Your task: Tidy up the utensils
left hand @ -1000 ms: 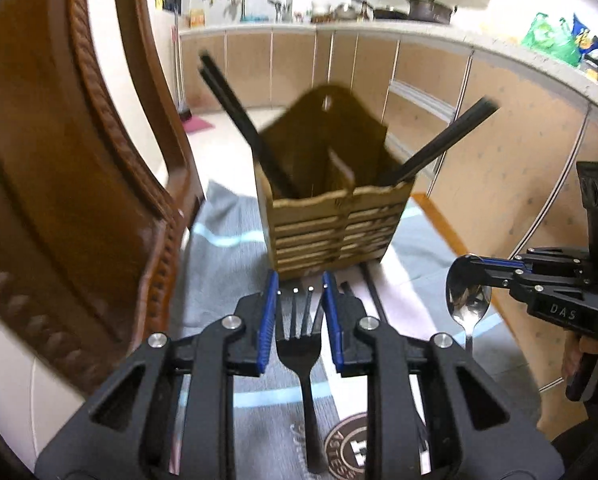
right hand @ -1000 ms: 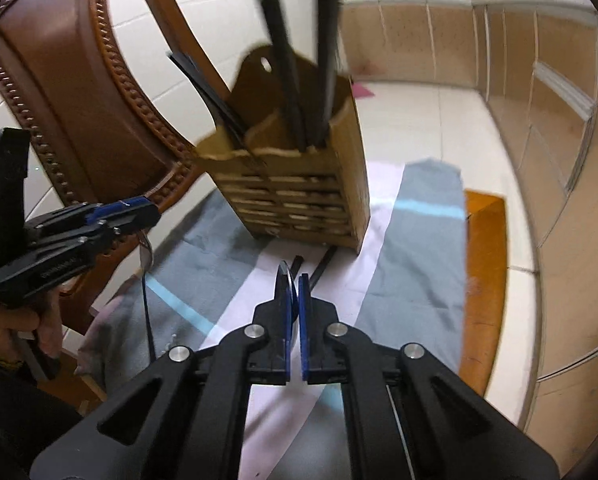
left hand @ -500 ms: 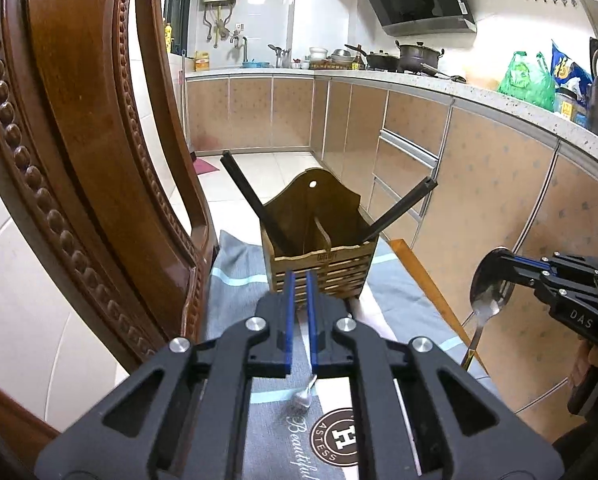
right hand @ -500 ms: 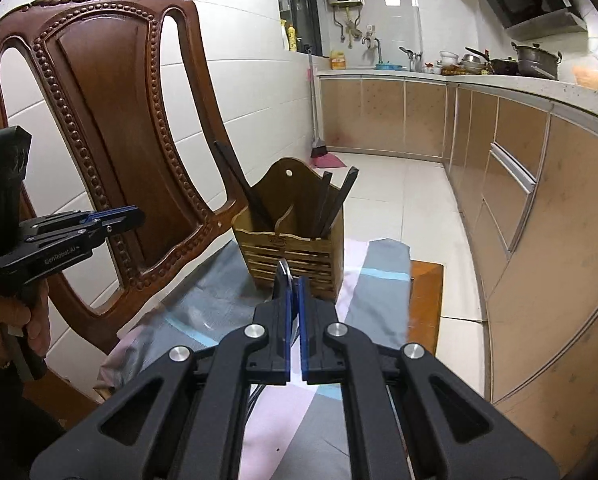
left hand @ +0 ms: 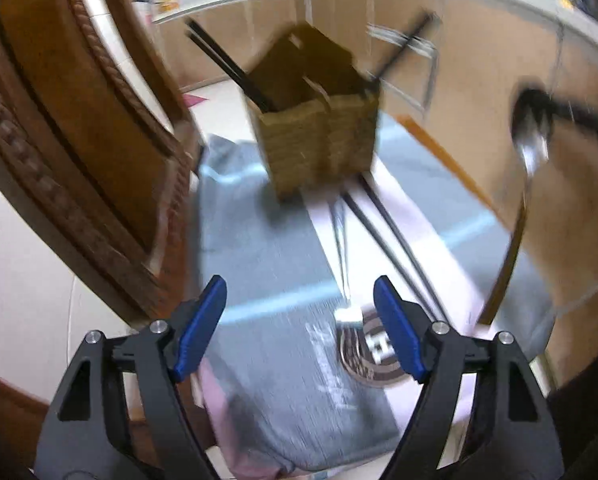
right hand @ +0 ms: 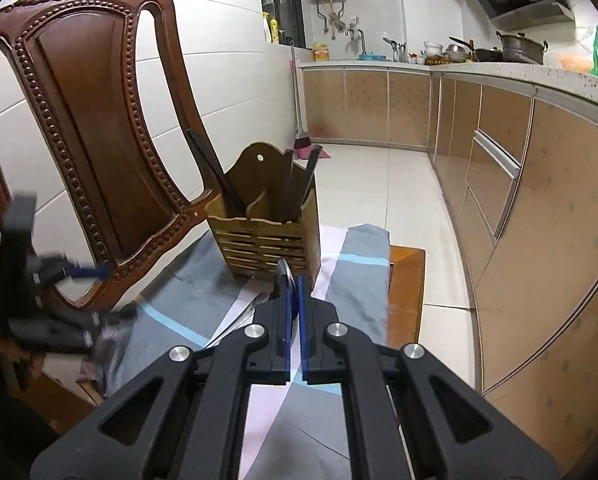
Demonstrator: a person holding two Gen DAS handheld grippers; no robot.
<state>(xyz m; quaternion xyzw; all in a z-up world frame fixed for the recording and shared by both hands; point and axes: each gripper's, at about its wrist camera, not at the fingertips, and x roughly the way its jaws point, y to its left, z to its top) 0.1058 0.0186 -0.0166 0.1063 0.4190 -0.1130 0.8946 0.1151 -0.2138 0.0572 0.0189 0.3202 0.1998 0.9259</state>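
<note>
A slatted wooden utensil holder (left hand: pixel 319 136) (right hand: pixel 267 236) stands on the cloth with black chopsticks (right hand: pixel 295 184) leaning in it. My left gripper (left hand: pixel 299 284) hangs above the cloth, its jaws opening wide with nothing between the pads. Just ahead of it a metal fork (left hand: pixel 341 248) lies flat on the cloth, next to two loose black chopsticks (left hand: pixel 391 232). My right gripper (right hand: pixel 295 284) is shut on a spoon (right hand: pixel 280 270). The left wrist view shows that spoon's bowl (left hand: pixel 533 148) to the right of the holder, blurred. The left gripper (right hand: pixel 59 280) shows blurred at the left of the right wrist view.
A grey, blue-striped cloth (left hand: pixel 259 240) covers a wooden seat (right hand: pixel 407 272). The carved chair back (right hand: pixel 87 112) rises close on the left. Kitchen cabinets (right hand: pixel 499 184) run along the right, with tiled floor (right hand: pixel 379 184) beyond the seat.
My left gripper held the fork's tines, then stood shut, and now gapes wide lower over the cloth, with the fork lying there. My right gripper rose and drew back with the spoon.
</note>
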